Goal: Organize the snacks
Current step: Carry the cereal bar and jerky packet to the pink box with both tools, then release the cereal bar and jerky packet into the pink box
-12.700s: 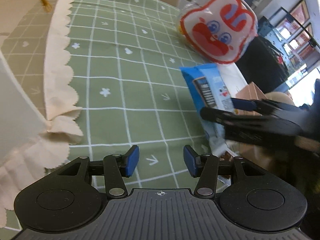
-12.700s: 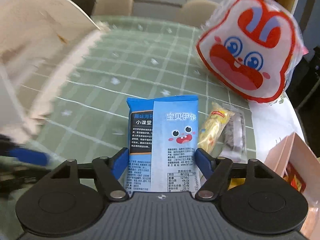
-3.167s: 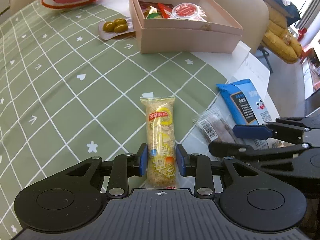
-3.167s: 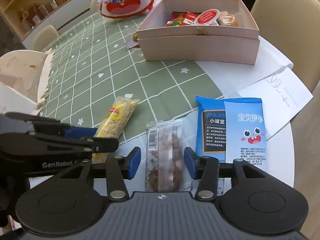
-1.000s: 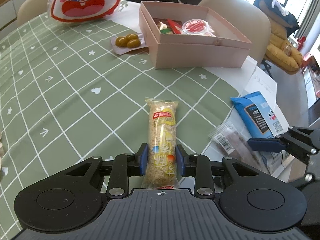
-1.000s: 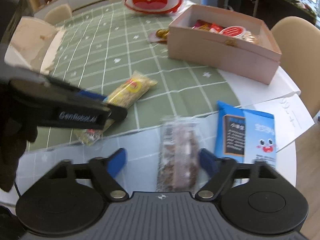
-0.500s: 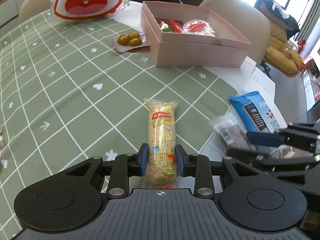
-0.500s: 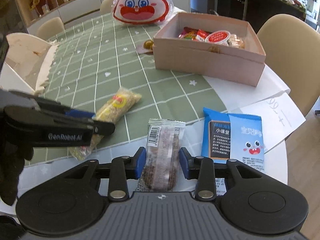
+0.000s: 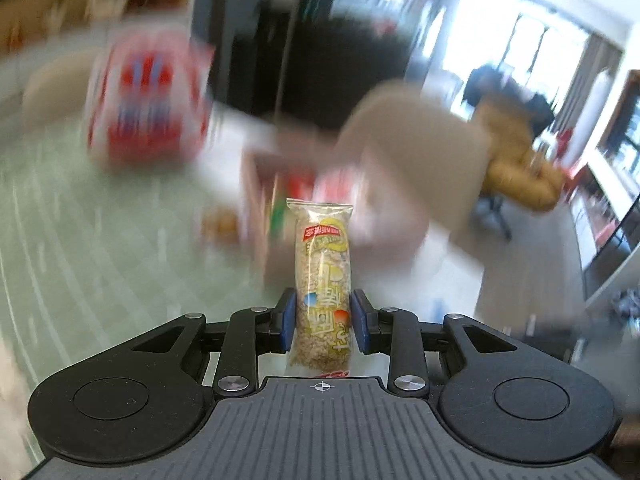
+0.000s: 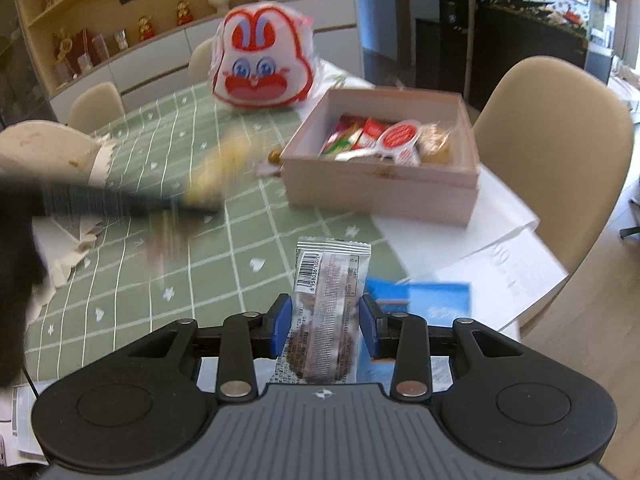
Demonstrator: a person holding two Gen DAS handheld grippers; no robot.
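- Lifted off the bench since a second ago: both snack packets, each now carried clear of the green checked cloth (image 10: 132, 280).
- Left gripper (image 9: 323, 318): jaws narrow, clamped on lower part of the yellow cereal bar packet (image 9: 323, 276); upper end stands free, pointing toward the blurred pink box.
- Right gripper (image 10: 325, 327): jaws have just closed, clamped on the clear-wrapped brown snack bar (image 10: 326, 312) across its lower half; barcode end free above.
- Pink snack box (image 10: 384, 196): open, ahead on the bench, already holding several wrapped items.
- Blue snack packet (image 10: 438, 300): flat on the bench just right of the right gripper, not yet taken.
- Rabbit-face bag (image 10: 262, 68): upright at far end of the bench.
- Handling, judged: both bars light; film wrappers slick and crinkly; contents crumbly, likely to crush under hard squeeze. Best hold across the width, near mid-length.
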